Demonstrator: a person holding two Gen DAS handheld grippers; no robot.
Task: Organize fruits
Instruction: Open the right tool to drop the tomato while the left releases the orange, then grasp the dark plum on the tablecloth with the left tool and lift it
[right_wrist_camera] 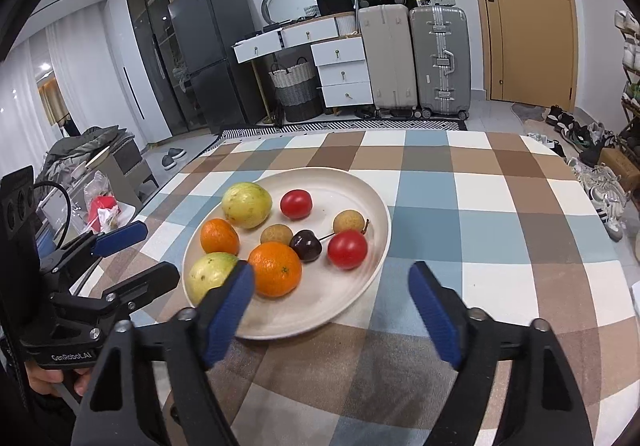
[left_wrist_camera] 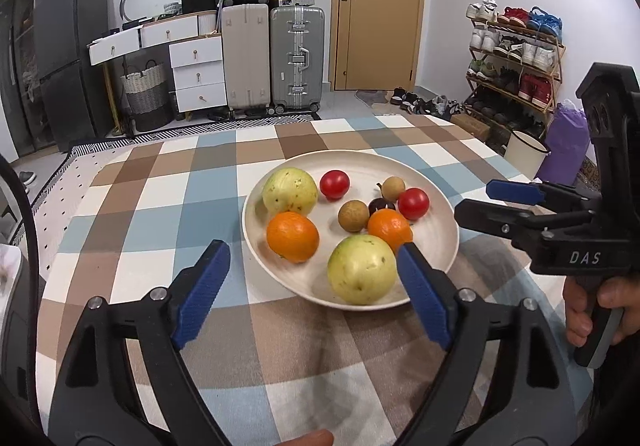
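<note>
A cream plate (left_wrist_camera: 436, 242) (right_wrist_camera: 356, 298) sits on the checked tablecloth and holds fruit: two yellow-green guavas (left_wrist_camera: 362, 270) (left_wrist_camera: 290, 191), two oranges (left_wrist_camera: 293, 236) (right_wrist_camera: 275, 269), two red tomatoes (left_wrist_camera: 334, 184) (right_wrist_camera: 347, 248), two brown longans (left_wrist_camera: 353, 215) (right_wrist_camera: 349, 221) and a dark cherry (right_wrist_camera: 306, 245). My left gripper (left_wrist_camera: 312, 290) is open and empty, just short of the plate's near rim; it also shows in the right wrist view (right_wrist_camera: 152, 250). My right gripper (right_wrist_camera: 332, 306) is open and empty over the plate's near edge; it also shows in the left wrist view (left_wrist_camera: 476, 197).
The table (left_wrist_camera: 160, 205) carries a blue, brown and white checked cloth. Beyond it stand suitcases (left_wrist_camera: 296, 57), white drawers (left_wrist_camera: 198, 73), a dark fridge (left_wrist_camera: 68, 49), a door (left_wrist_camera: 378, 5) and a shoe rack (left_wrist_camera: 516, 57). A cluttered side stand (right_wrist_camera: 100, 205) is left of the table.
</note>
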